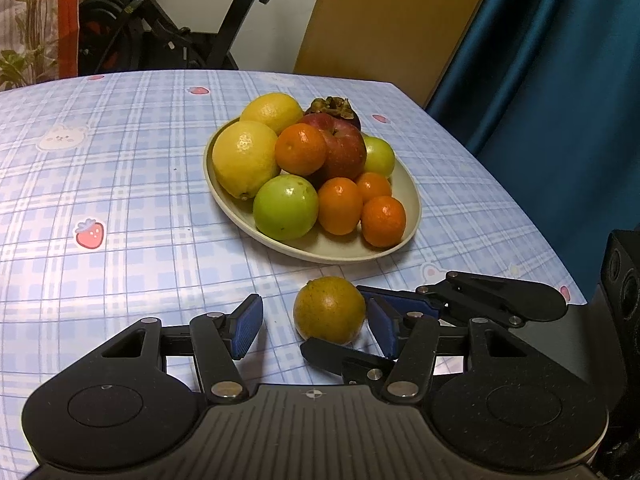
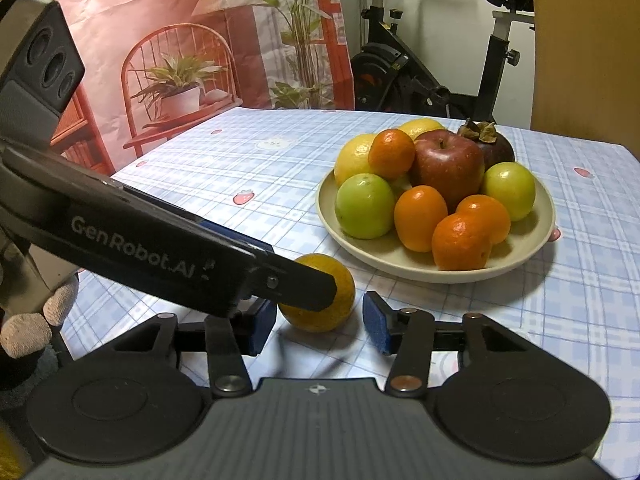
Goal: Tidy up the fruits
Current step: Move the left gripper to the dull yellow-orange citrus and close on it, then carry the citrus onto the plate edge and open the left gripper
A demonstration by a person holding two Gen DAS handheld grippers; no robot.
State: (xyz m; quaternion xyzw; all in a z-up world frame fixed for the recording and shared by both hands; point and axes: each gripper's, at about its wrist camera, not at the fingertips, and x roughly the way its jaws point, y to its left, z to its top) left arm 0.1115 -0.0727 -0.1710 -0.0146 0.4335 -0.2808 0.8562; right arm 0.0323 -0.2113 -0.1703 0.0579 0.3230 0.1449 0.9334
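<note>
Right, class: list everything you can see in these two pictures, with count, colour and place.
plate: one, cream, mid-table
lemons: two, yellow, plate's left side
apple: one, red, middle of pile
mangosteen: one, dark purple, back of plate
green fruits: two, front and right of plate
small oranges: four, three front right, one on top
loose citrus: one, yellow-green, on cloth before plate
tablecloth: one, blue check with strawberries
exercise bike: one, black, behind table
curtain: one, blue, right
left tongs: black, blue pads, open around loose citrus
right tongs: same, open
</note>
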